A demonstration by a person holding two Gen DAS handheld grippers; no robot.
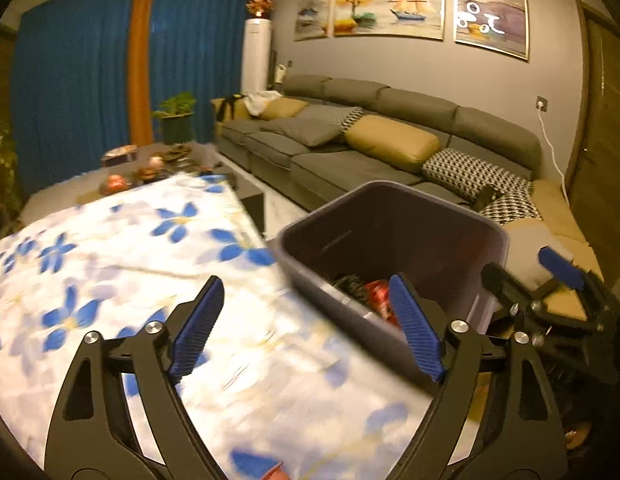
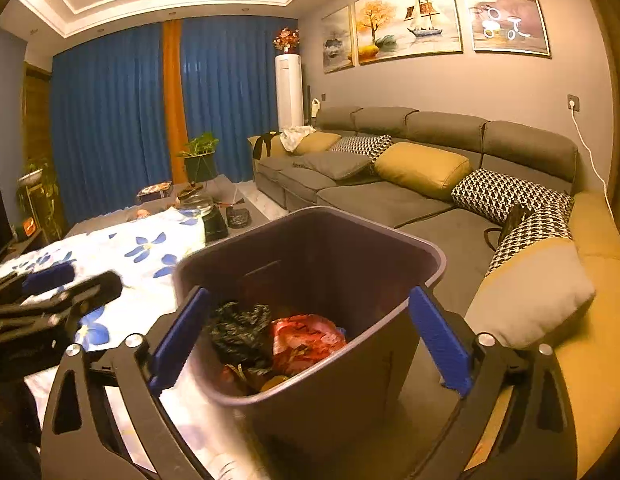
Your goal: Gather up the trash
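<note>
A dark purple trash bin (image 2: 310,248) stands beside the table and holds a red wrapper (image 2: 306,340) and dark crumpled trash (image 2: 238,328). It also shows in the left wrist view (image 1: 394,232), with the red wrapper (image 1: 378,296) inside. My right gripper (image 2: 310,336) is open and empty, its blue fingers on either side of the bin's near rim. My left gripper (image 1: 306,328) is open and empty above the table edge, left of the bin. The right gripper (image 1: 550,280) shows at the right of the left wrist view.
A table under a white cloth with blue flowers (image 1: 130,280) lies to the left. Beyond it a dark low table (image 2: 214,208) carries jars and dishes. A long grey sofa (image 2: 410,188) with yellow and patterned cushions runs along the right wall.
</note>
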